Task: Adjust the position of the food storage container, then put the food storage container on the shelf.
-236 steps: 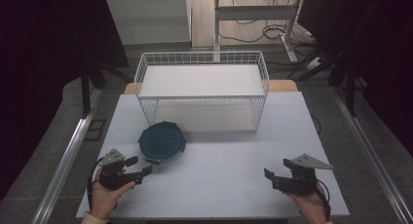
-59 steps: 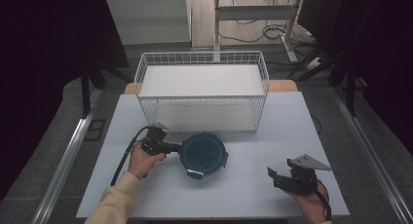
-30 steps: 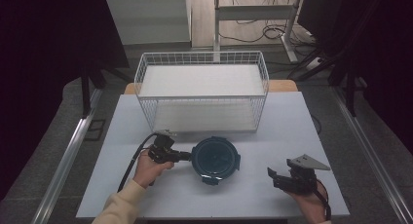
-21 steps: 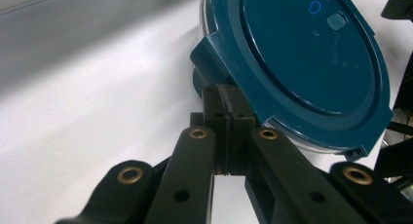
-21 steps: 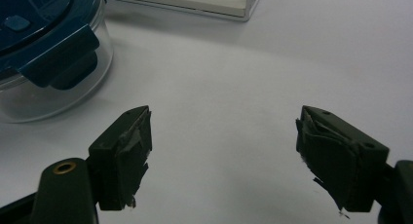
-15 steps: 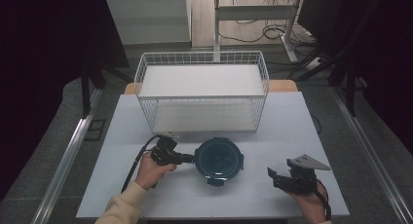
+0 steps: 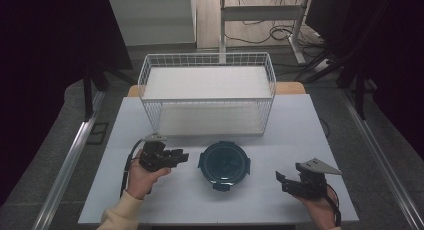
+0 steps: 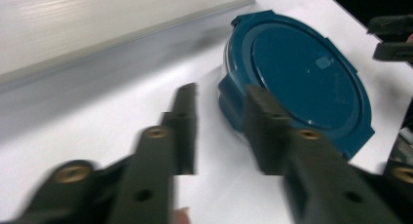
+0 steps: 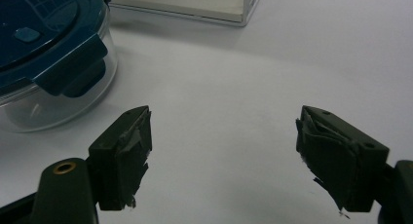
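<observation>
Teal-lidded container [image 7: 223, 165] between both open grippers, left [image 7: 181, 155] apparently just clear; wire basket [image 7: 207, 97] behind

Left gripper [image 7: 181, 155]: black body, two black jaws, brass-coloured screw inserts along each jaw arm, small round holes below them. Grey three-cornered plate on top. Black cable loops from its rear past the wrist. Cream sleeve [image 7: 121, 213] on that forearm.

Right gripper [image 7: 280, 179]: same black build, grey three-cornered plate, black cable at the wrist. Dark pads [image 9: 134, 151] frayed and torn at edges; one brass insert visible.
</observation>
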Tool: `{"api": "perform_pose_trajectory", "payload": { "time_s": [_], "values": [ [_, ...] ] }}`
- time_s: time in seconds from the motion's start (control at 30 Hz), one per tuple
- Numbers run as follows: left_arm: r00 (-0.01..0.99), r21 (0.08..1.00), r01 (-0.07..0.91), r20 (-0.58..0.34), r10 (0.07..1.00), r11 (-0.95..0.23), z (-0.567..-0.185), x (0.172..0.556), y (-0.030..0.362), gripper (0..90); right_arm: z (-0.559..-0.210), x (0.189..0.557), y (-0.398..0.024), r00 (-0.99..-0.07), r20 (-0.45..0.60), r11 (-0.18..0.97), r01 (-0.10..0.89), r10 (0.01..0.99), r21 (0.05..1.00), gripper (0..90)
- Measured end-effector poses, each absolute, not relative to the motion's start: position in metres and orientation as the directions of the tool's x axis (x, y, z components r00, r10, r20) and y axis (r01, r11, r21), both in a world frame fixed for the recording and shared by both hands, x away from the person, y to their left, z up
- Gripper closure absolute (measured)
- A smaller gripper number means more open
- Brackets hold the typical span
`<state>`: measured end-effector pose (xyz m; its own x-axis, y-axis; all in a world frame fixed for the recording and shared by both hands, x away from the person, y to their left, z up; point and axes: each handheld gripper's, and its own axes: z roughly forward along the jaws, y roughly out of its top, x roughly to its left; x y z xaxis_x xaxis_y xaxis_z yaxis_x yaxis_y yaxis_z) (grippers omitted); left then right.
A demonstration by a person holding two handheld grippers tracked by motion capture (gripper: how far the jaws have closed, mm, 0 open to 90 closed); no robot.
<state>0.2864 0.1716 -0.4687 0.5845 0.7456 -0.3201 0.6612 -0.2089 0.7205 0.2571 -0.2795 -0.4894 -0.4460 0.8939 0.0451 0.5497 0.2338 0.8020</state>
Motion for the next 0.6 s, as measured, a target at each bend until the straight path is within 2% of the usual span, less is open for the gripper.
{"api": "perform_pose_trajectory", "payload": {
  "time_s": [0.1, 0.23, 0.47, 0.6],
  "values": [
    [0.558, 0.718, 0.667, -0.309, 0.77, -0.196, -0.4715, 0.2791, 0.1752, 41.1, -0.4882, 0.2556, -0.2783, -0.457, 0.039, 0.243, 0.542, 0.889, 0.804, 20.6],
    [0.565, 0.723, 0.665, -0.32, 0.761, -0.189, -0.4756, 0.2745, 0.1785, 29.5, -0.4877, 0.2556, -0.2782, -0.466, 0.036, 0.248, 0.534, 0.884, 0.808, 20.4],
    [0.541, 0.723, 0.675, -0.354, 0.763, -0.144, -0.4742, 0.276, 0.1775, 19.4, -0.484, 0.2555, -0.2767, -0.488, 0.072, 0.23, 0.53, 0.87, 0.816, 18.9],
    [0.53, 0.714, 0.69, -0.383, 0.757, -0.122, -0.4766, 0.2795, 0.1791, 18.4, -0.4827, 0.2575, -0.27, -0.52, 0.112, 0.218, 0.532, 0.847, 0.818, 18.0]
  ]
}}
